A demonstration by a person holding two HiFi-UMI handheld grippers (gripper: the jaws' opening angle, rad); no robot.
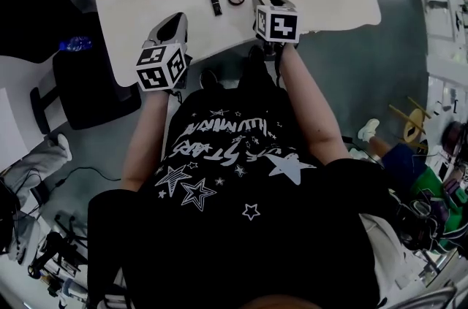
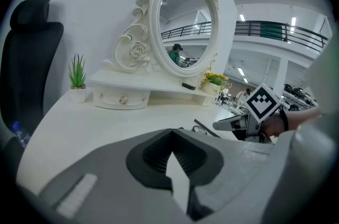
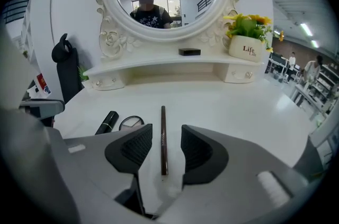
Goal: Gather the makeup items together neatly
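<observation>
My right gripper [image 3: 166, 143] stands open, one jaw on each side of the makeup pencil [image 3: 163, 117] without pressing it. The pencil lies flat on the white dressing table [image 3: 238, 106], its long axis running 12 to 6 from me. The compact [image 3: 131, 123] and lipstick [image 3: 106, 122] lie close at 10 o'clock. My left gripper [image 2: 170, 135], closed and empty, is farther off

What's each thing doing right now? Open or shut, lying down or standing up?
Left hand-held gripper: shut, empty.
Right hand-held gripper: open, jaws either side of the makeup pencil, not gripping it.
Makeup pencil: lying flat on the table.
Lipstick: closed, lying on its side.
Round compact: lying flat beside the lipstick.
Drawer: shut.
</observation>
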